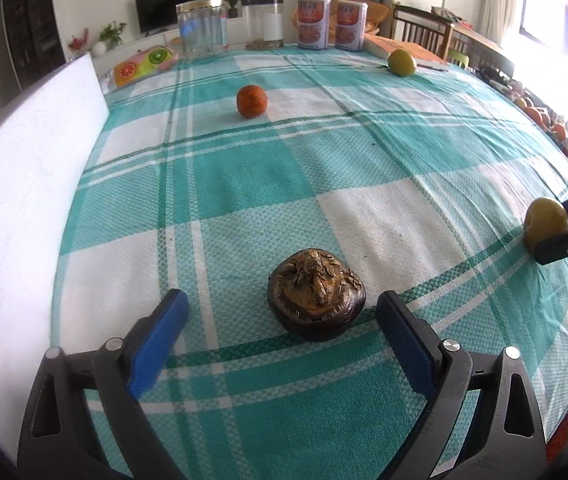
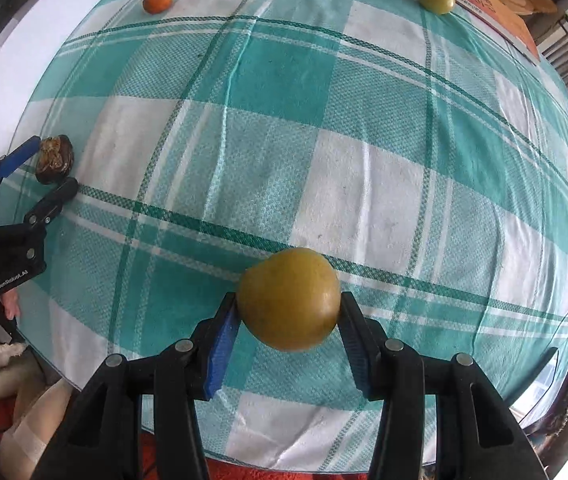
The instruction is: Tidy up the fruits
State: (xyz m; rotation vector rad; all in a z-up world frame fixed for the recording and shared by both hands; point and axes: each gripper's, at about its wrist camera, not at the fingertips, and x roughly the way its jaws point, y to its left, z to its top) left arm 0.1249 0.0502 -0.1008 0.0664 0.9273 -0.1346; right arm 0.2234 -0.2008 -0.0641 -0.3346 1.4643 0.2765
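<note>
Nearest my right camera is the pear (image 2: 289,298), yellow-green and clamped across its belly by the right gripper (image 2: 288,312); the blue pads press on both flanks, so I read that as a firm hold, low over the checked cloth of the counter (image 2: 403,168) near its close edge. It looks smooth and a little waxy (the sort of skin that slides if the pads sit too near the taper), firm enough to bear the squeeze but likely to bruise under more, so I would keep the grip at the widest part. On my left side, the left gripper (image 1: 284,320) stands open, its fingers (image 1: 164,332) wide on either side of the dark fruit (image 1: 315,294) without touching it. That one sits on the cloth with a dry, papery brown cap uppermost; I judge it hard-shelled and light, best taken low on the glossy dark flanks, not by the flaky top. Farther off lie an orange (image 1: 252,101) and a green fruit (image 1: 401,63) beside a book (image 1: 403,46), both untouched and well apart.
</note>
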